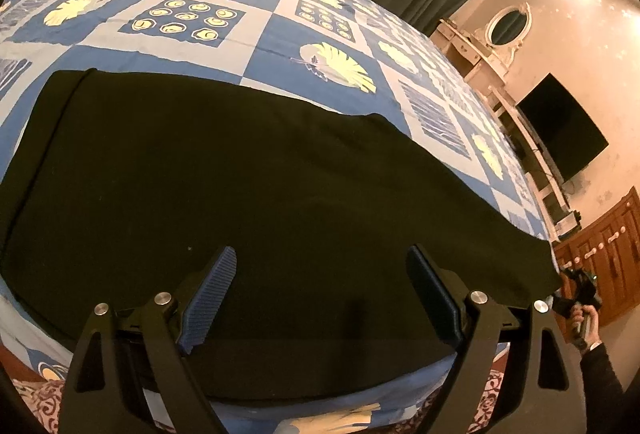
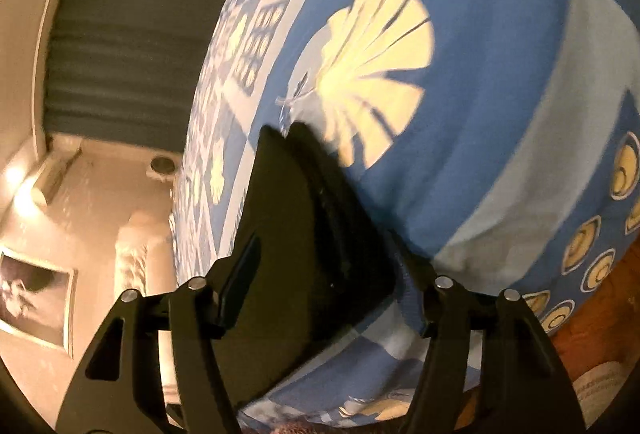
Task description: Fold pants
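Hovering at the near bed edge, left tool [image 1: 320,266] has its jaws spread wide with nothing between them, just above the pants [image 1: 240,174]. Pants lie flat on the bed [image 1: 264,46] as one long black slab running left to right along the near edge. They look already folded leg on leg, with a doubled edge showing at the left end. No big wrinkles that I can see.

Right tool [image 2: 320,274] sits at the far right end of the slab, jaws about half open. A black pants corner [image 2: 292,202] lies in the gap, but the pads don't look pressed on it, so I'd call it let go. That view is blurred, so low confidence. The person's hand [image 1: 586,318] on that tool shows off the bed's right corner.

My read: lengthwise fold done, crosswise folds still to do. Likely next is bringing one end over to the other, once or twice. Nothing else is on the bed.
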Action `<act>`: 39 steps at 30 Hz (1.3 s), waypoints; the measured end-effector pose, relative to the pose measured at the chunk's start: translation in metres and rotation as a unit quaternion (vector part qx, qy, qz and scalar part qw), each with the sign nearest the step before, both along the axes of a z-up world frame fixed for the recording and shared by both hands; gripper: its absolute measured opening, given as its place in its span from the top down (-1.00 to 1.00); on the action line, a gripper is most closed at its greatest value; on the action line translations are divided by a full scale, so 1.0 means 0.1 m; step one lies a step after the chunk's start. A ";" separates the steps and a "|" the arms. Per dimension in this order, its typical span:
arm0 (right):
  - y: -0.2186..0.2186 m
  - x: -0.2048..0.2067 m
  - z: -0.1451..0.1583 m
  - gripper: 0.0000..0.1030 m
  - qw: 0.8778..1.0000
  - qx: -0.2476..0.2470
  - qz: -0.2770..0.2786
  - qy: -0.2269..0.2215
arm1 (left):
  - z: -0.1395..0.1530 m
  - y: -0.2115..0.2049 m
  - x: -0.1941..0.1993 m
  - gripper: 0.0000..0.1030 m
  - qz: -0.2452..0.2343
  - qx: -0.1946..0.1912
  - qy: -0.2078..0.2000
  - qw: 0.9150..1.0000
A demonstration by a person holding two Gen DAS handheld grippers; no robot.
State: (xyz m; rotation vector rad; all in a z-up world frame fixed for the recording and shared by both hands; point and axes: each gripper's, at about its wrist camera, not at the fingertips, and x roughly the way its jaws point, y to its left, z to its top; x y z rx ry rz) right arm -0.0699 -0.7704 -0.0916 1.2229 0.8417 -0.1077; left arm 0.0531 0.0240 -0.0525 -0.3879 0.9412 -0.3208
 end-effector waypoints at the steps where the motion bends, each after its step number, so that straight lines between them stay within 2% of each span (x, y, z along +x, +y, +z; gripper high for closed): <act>1: 0.03 0.05 0.00 0.15 1.000 -0.003 0.013 0.003 | 0.00 0.00 0.00 -0.67 0.001 0.001 0.001 1.000; 3: 0.12 0.16 0.01 0.46 0.999 -0.011 0.037 0.012 | 0.00 -0.01 0.00 -0.67 0.003 0.002 0.003 1.000; 6: 0.19 0.28 0.04 0.57 0.997 -0.043 0.047 0.035 | 0.01 0.01 0.00 -0.67 0.005 -0.006 0.007 1.000; 12: 0.18 0.24 0.07 0.61 0.996 -0.068 0.007 0.055 | 0.05 0.07 0.01 -0.67 0.000 -0.018 0.018 1.000; 15: 0.24 0.29 0.19 0.62 0.997 -0.067 0.002 0.029 | 0.09 0.09 -0.01 -0.67 -0.001 0.000 0.020 1.000; 19: 0.43 0.37 0.56 0.62 0.998 -0.065 0.020 -0.018 | 0.16 0.21 -0.03 -0.67 0.009 0.027 0.017 0.999; 25: 1.02 0.69 1.26 0.62 0.989 -0.090 0.087 -0.075 | 0.16 0.53 -0.03 -0.67 0.035 0.045 0.019 0.998; 29: 1.56 0.93 1.64 0.62 0.980 -0.102 0.138 -0.104 | 0.09 0.68 -0.04 -0.67 0.050 0.027 0.026 0.998; 34: 2.20 1.16 1.90 0.62 0.967 -0.122 0.190 -0.121 | 0.09 0.67 -0.02 -0.67 0.045 0.032 0.025 0.998; 39: 2.93 1.26 1.91 0.62 0.951 -0.144 0.244 -0.120 | 0.09 0.70 -0.01 -0.67 0.058 0.017 0.031 0.998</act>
